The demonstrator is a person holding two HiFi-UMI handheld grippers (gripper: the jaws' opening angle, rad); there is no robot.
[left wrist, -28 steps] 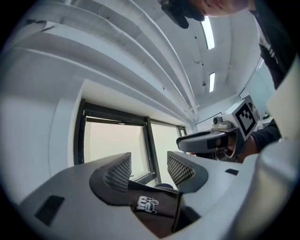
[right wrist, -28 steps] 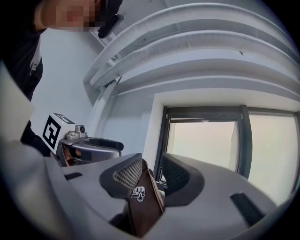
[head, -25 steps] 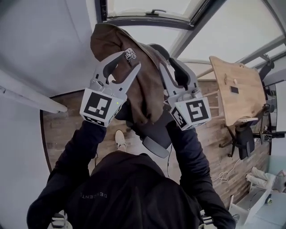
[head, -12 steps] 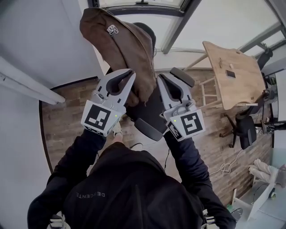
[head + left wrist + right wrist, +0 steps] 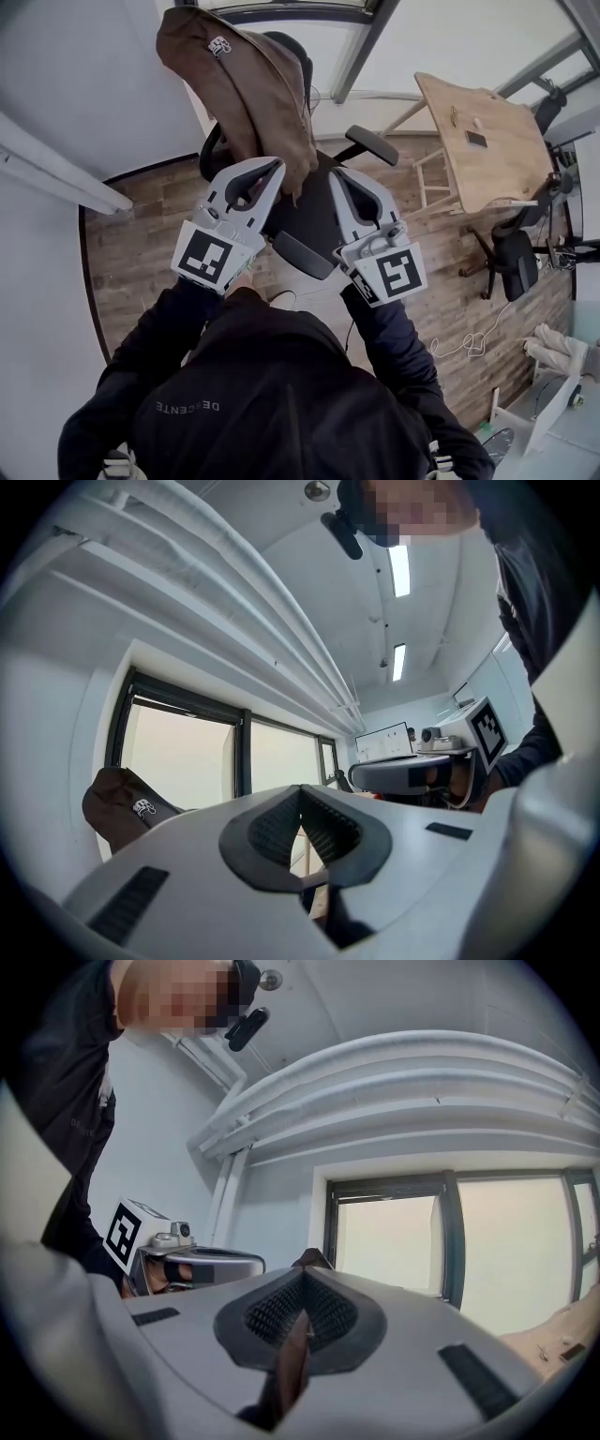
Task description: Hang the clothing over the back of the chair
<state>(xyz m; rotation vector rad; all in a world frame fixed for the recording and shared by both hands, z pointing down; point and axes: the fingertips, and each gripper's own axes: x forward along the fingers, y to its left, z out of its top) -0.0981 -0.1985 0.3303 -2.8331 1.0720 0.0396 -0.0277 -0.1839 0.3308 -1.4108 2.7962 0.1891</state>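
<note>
The brown jacket (image 5: 246, 84) already lies over the top of the chair (image 5: 305, 217). Its bulk is bunched on the backrest and a long fold hangs down the front toward the seat, so the hanging itself looks done. What is left, by my reading, is at most a tidy-up, since the cloth sits lopsided toward one side of the backrest. The left gripper (image 5: 272, 172) and the right gripper (image 5: 337, 180) hover over the seat, just short of the jacket's lower hem, one on each side of it. Both have just been closing and their pads now meet. Nothing sits between the left pair. A thin brown sliver shows in the slit of the right pair (most likely the jacket seen beyond, as the head view shows those tips apart from the hem). The chair's own armrests (image 5: 372, 143) flank the seat and would be the only things to steer around on another reach. A window (image 5: 183, 761) stands behind the chair. A wooden table (image 5: 473, 122), a second office chair (image 5: 511, 258) and a white cable (image 5: 469, 344) on the floor lie well apart from the chair, on the right gripper's side, and hinder nothing.
</note>
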